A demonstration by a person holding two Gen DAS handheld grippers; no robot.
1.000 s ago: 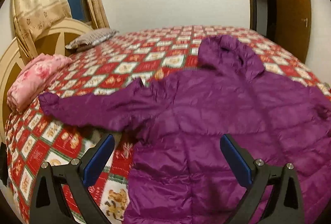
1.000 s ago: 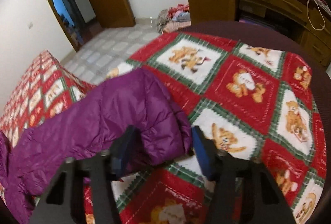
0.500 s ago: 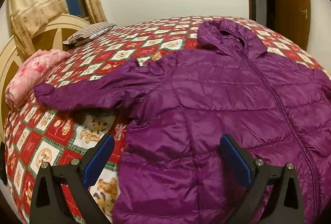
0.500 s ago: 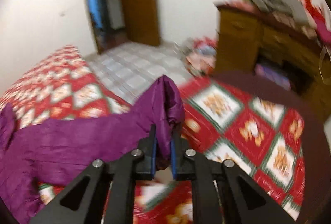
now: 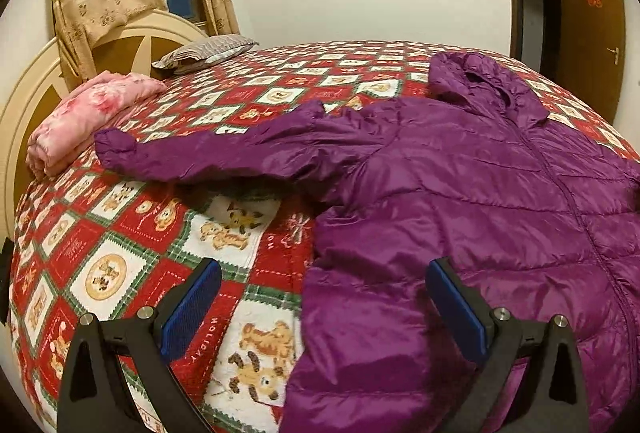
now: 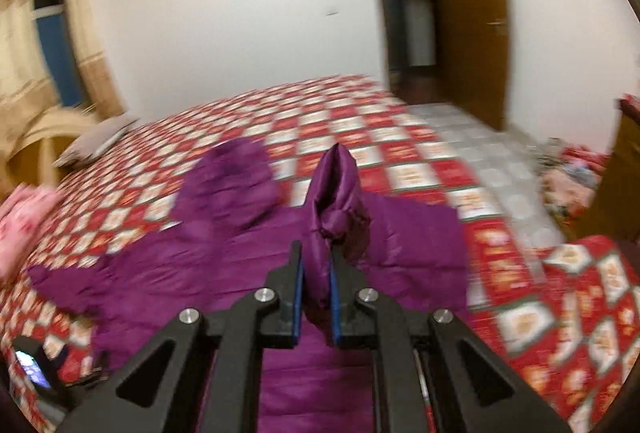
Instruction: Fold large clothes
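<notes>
A purple puffer jacket (image 5: 460, 201) lies front up across the bed (image 5: 132, 265), its hood (image 5: 476, 77) toward the far edge and its hem at the near edge. One sleeve (image 5: 224, 153) stretches flat toward the headboard end, its cuff close to a folded pink blanket (image 5: 88, 113) (a grey pillow (image 5: 204, 51) sits beyond that, by the headboard). The left gripper (image 5: 320, 309) hovers over the near edge, fingers spread wide and grasping nothing, one finger above the quilt and the other above the jacket's lower side. The right gripper (image 6: 316, 297) is clenched on the other sleeve (image 6: 336, 201), which is lifted off the bed and stands up bunched between the blue pads above the jacket's body.
</notes>
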